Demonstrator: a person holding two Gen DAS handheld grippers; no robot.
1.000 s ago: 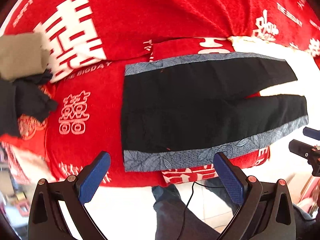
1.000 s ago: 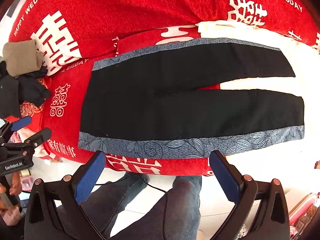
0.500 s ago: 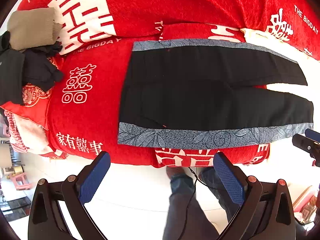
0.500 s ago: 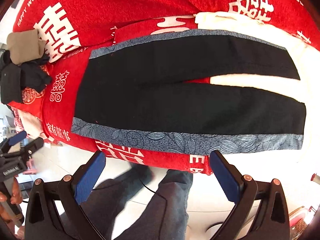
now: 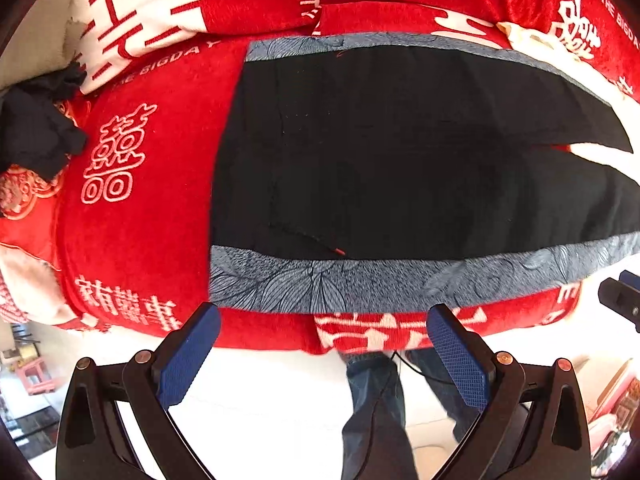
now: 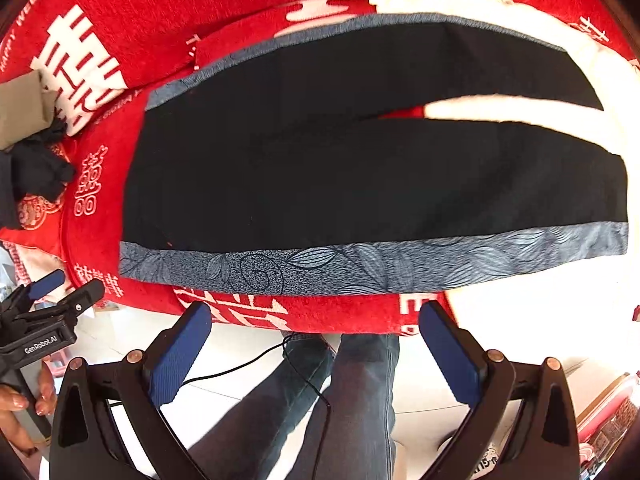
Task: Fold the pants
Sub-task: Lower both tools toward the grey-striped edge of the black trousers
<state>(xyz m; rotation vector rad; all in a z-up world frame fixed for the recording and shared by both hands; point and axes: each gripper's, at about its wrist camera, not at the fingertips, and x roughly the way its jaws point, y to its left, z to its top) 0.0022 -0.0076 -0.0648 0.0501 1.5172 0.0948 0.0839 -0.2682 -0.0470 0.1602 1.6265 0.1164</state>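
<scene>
Black pants (image 5: 400, 160) with grey leaf-patterned side bands lie flat on a red blanket, waist to the left, legs spread apart to the right. They also show in the right wrist view (image 6: 360, 168). My left gripper (image 5: 324, 344) is open and empty, just short of the near grey band by the waist. My right gripper (image 6: 316, 340) is open and empty, just short of the near band at mid-leg. Each gripper shows at the edge of the other's view, the right one (image 5: 620, 300) and the left one (image 6: 44, 312).
The red blanket (image 5: 152, 200) with white characters covers the surface; its near edge drops to a white floor. A beige folded cloth (image 5: 36, 44) and dark clothes (image 5: 36, 136) lie at the left. The person's legs (image 6: 348, 400) and a cable stand below the edge.
Both grippers have moved closer to the near edge of the pants, which now fill more of each view. The pants have not moved.
</scene>
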